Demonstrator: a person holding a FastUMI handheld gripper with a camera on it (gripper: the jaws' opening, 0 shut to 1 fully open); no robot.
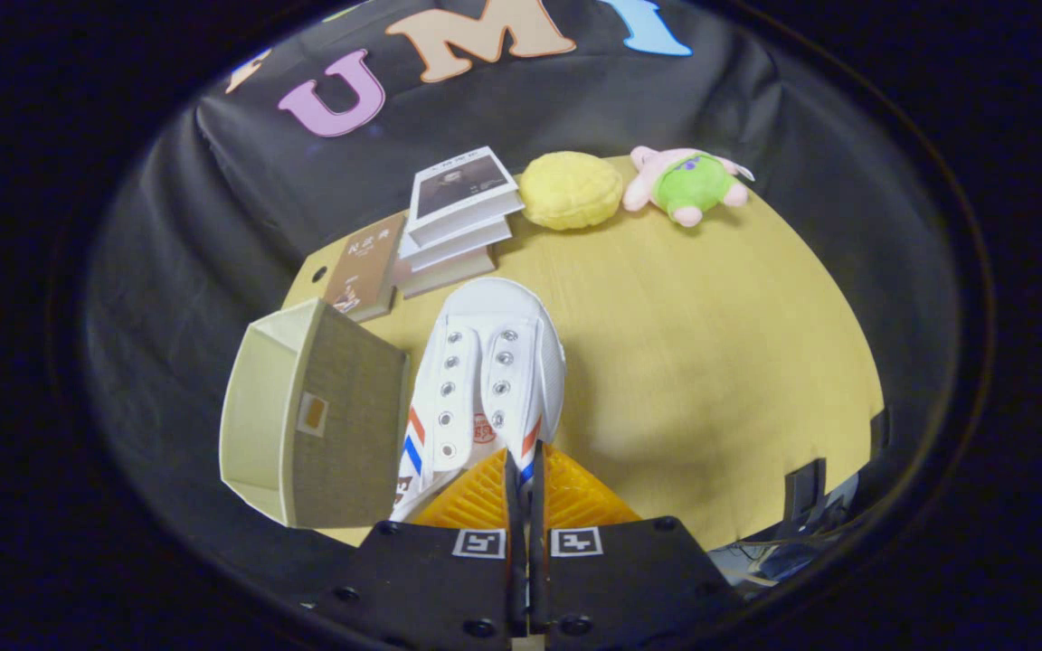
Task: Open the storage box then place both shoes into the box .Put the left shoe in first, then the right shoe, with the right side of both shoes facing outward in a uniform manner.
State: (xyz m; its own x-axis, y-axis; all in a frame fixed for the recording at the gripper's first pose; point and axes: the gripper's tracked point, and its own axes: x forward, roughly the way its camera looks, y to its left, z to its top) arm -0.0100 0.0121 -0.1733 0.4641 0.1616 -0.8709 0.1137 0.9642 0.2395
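A white canvas shoe point(489, 380) with metal eyelets and red and blue side stripes hangs just ahead of my fingers, toe pointing away toward the books. My gripper point(525, 475) is shut on the shoe's rear edge, the fingers pressed almost together on the thin fabric by the right-hand stripe. The shoe is lifted above the wooden table point(711, 362). Left of the shoe stands the storage box point(322, 420), pale cream with a grey-brown panel carrying a small label; its open side faces left, away from the shoe. The inside of the box is hidden from me.
Beyond the shoe lies a stack of books point(458, 217) with a brown book point(363, 267) beside it. A yellow round cushion point(571, 190) and a pink and green plush toy point(688, 185) sit at the table's far edge. Dark gear point(806, 493) stands off the table's near right side.
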